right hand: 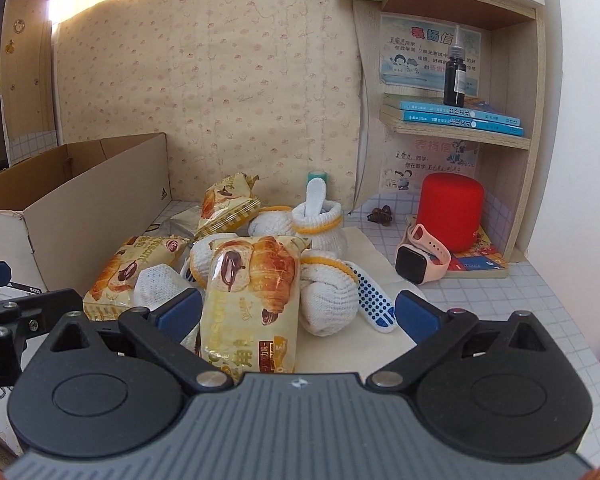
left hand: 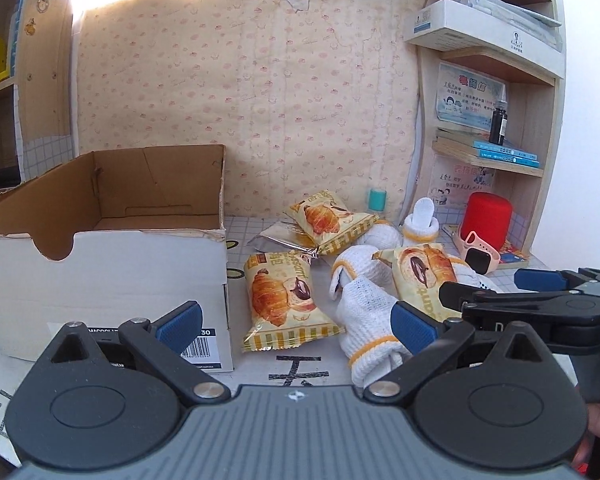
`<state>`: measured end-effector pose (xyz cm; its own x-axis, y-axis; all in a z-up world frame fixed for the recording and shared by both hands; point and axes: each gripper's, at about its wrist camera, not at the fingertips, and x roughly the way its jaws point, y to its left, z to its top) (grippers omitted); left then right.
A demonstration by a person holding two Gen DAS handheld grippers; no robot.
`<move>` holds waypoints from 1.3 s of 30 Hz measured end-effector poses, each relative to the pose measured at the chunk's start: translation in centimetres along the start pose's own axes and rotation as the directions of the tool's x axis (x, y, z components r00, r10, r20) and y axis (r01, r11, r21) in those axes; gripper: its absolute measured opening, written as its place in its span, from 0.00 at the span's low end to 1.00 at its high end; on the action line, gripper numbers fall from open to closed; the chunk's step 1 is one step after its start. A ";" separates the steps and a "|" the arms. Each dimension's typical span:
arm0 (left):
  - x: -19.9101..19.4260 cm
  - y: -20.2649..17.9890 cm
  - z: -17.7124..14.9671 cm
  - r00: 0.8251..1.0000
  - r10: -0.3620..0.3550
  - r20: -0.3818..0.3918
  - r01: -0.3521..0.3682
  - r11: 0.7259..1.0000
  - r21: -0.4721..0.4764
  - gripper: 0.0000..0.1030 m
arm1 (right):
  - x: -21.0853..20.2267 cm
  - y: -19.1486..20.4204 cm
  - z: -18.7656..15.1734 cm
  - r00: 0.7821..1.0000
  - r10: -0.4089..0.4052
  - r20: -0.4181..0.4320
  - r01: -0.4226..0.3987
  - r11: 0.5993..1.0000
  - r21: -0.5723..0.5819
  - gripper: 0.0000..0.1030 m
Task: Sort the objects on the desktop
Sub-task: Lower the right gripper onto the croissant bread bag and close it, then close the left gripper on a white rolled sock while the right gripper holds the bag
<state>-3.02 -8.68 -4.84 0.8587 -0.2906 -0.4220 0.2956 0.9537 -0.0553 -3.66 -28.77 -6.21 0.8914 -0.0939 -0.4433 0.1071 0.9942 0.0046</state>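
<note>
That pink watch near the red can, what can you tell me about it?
The pink watch is a smartwatch with a dark, blank rectangular screen and a soft-looking pale pink strap with a row of holes. It sits tilted, its screen facing up and toward the cameras, the strap arching behind it. It leans against the red cylinder at the foot of the wooden shelf unit, partly on a flat colourful book that lies under both. Neither gripper touches it.

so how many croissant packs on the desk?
3. One beside the cardboard box at, one at the back on a silver packet, one on the white socks. More could be hidden underneath.
</note>
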 end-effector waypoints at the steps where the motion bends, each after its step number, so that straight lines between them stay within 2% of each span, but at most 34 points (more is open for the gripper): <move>1: -0.1 0.1 0.1 1.000 0.006 0.004 -0.006 1.000 -0.002 1.00 | 0.4 0.2 0.1 1.000 0.013 -0.008 -0.013 1.000 -0.004 0.85; 7: 0.0 0.7 -0.1 0.999 0.034 0.008 -0.034 0.999 0.010 1.00 | 2.5 2.0 -0.1 0.997 0.064 -0.047 -0.065 0.997 -0.027 0.79; 9: 0.0 0.8 -0.2 0.999 0.031 0.007 -0.031 0.999 0.009 1.00 | 2.9 2.5 -0.1 0.997 0.065 -0.051 -0.067 0.997 -0.037 0.65; 10: 0.0 0.8 -0.1 0.999 0.034 0.008 -0.034 0.999 0.012 1.00 | 3.1 2.6 0.0 0.996 0.069 -0.054 -0.071 0.997 -0.033 0.62; 19: 0.1 0.4 -0.3 1.000 0.007 0.009 -0.007 1.000 0.025 1.00 | 4.4 3.3 -0.1 0.996 0.015 -0.086 -0.021 0.998 -0.061 0.62; 24: 0.2 0.2 -0.4 1.000 -0.007 0.000 0.007 1.000 0.020 1.00 | 4.6 2.7 -0.2 0.995 0.028 -0.091 -0.030 0.999 -0.021 0.50; 29: 0.5 -0.7 -0.4 0.999 -0.037 -0.009 0.037 0.999 0.025 1.00 | 3.6 2.9 0.1 0.997 0.019 -0.071 -0.022 0.999 -0.043 0.47; 34: 1.3 -1.8 0.0 0.995 -0.099 -0.024 0.099 0.995 -0.008 1.00 | 1.9 1.9 0.7 0.999 -0.033 -0.034 0.031 0.997 -0.076 0.47; 39: 3.0 -3.7 0.3 0.986 -0.158 -0.056 0.156 0.987 -0.043 1.00 | 1.1 -0.7 0.6 0.995 -0.095 -0.034 0.093 0.994 -0.059 0.47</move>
<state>-1.43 -13.06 -5.60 0.7762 -0.4332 -0.4581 0.4079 0.8990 -0.1591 -2.51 -29.63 -6.20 0.8616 -0.1865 -0.4721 0.1637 0.9825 -0.0893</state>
